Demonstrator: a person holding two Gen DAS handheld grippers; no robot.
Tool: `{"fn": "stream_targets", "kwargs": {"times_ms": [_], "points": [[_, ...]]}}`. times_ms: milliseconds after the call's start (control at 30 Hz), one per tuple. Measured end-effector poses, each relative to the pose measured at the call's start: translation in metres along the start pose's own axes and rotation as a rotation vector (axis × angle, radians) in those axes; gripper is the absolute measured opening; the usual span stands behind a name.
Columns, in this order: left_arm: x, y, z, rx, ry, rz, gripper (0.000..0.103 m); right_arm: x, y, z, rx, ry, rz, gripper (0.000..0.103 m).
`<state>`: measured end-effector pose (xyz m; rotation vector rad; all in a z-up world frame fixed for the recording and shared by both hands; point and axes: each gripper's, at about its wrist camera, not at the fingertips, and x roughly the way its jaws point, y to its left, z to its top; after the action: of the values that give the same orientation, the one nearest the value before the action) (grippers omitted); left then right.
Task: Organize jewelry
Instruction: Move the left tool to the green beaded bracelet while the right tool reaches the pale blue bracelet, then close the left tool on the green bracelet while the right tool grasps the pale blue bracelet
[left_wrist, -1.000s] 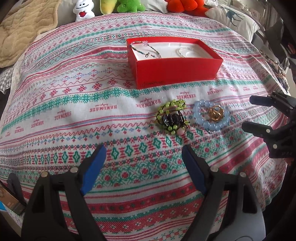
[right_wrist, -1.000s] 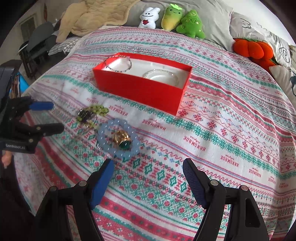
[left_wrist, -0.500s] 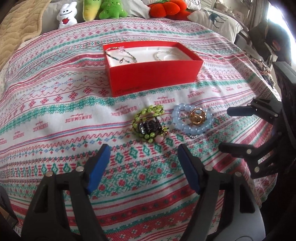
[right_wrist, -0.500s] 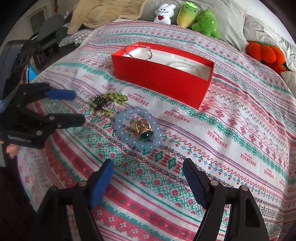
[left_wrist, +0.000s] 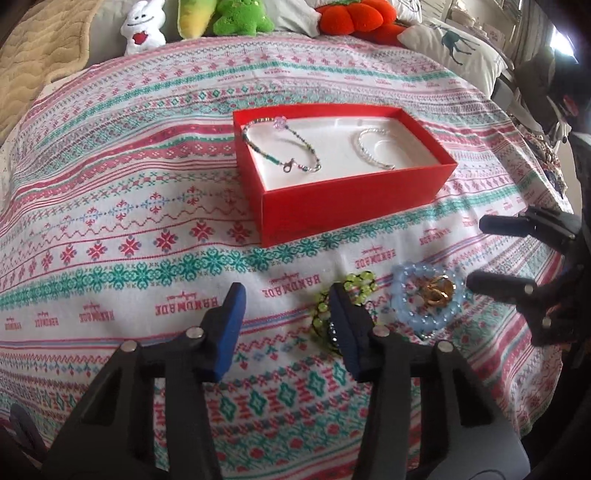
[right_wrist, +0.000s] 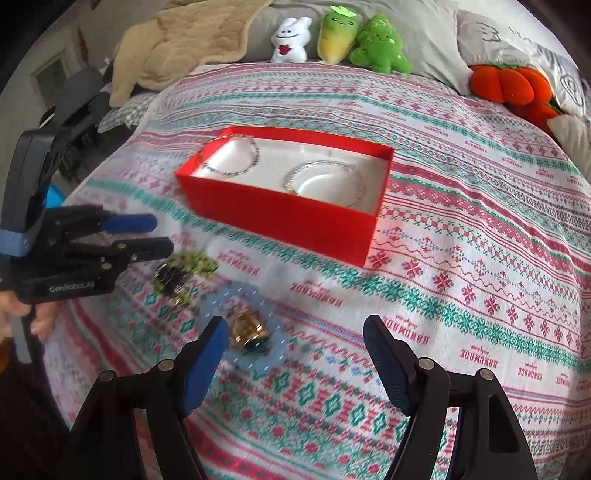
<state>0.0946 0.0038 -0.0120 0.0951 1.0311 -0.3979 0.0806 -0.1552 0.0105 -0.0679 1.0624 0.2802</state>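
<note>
- A red box sits open on the patterned bedspread, lined in white.
- Inside the box, a thin beaded bracelet with a clasp lies at one end and a silvery bracelet at the other, apart from each other.
- In front of the box, out on the bedspread, lie a green bead bracelet with a dark piece in it and, just beside it, a pale blue bead bracelet ringing a gold ring with a green stone.
- The left claw is open, empty, low over the cloth, one finger covering part of the green beads.
- The right claw is also spread wide and empty, its one finger beside the gold ring.
- Plush toys line the pillows behind.
</note>
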Motion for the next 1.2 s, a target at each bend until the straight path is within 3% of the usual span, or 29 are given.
{"fn": "stream_targets", "kwargs": {"times_ms": [167,400,567,667,800,1000,1200], "points": [[0.012,-0.01,0.0,0.066,0.05,-0.043,0.037,0.012,-0.002,0.014,0.025,0.031,0.046,0.057],[0.02,-0.023,0.004,0.117,0.113,-0.069,0.028,0.041,0.027,0.019,-0.073,0.142,0.04,0.037],[0.023,-0.021,0.005,0.073,0.151,-0.094,0.014,0.053,0.049,0.015,-0.176,0.162,-0.045,0.034],[0.024,-0.022,0.004,0.055,0.188,-0.133,0.014,0.057,0.056,0.017,-0.208,0.167,-0.072,0.031],[0.025,-0.024,0.002,0.058,0.211,-0.13,0.014,0.062,0.058,0.021,-0.211,0.164,-0.071,0.026],[0.028,-0.027,0.002,0.015,0.199,-0.123,0.013,0.067,0.063,0.025,-0.206,0.146,-0.061,0.013],[0.023,-0.029,-0.002,-0.039,0.174,-0.108,0.007,0.062,0.062,0.025,-0.185,0.128,-0.063,0.012]]}}
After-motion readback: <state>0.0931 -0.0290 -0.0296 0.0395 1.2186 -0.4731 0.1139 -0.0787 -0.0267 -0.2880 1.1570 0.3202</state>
